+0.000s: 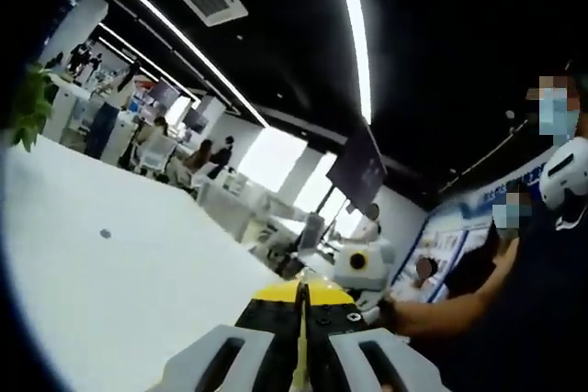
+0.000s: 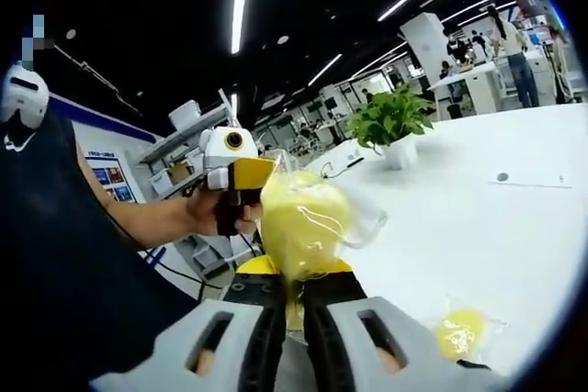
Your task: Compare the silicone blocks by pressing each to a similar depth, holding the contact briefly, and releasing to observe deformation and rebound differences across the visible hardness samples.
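Left tongs (image 1: pixel 300 355): in the left gripper view we see our two grey jaws drawn together, pinching what looks like a thin yellow sliver between them. We judge it an edge of the bagged sample, though the view is too tight to be sure.
Worktop (image 1: pixel 119 263): white and broad, spreading out to the left of these tongs.
Person's hand (image 2: pixel 220 213): in the right gripper view, left of the yellow sample, it grips the handle of the other tool.
Yellow silicone sample (image 2: pixel 299 222): soft, pale yellow, inside a clear plastic bag, lifted off the worktop and standing straight above our right tongs.
Right tongs (image 2: pixel 296 337): jaws closed on the lower part of that bagged sample.
Second yellow sample (image 2: pixel 459 330): also bagged, lying flat on the worktop, down and right of the held sample.
Potted plant (image 2: pixel 393 121): standing on the worktop, up and right of the held sample, well apart.
Doing it well: we should squeeze slowly, stop at a set depth, pause, then release fully and watch the rebound. Then we should match that depth on the second sample.
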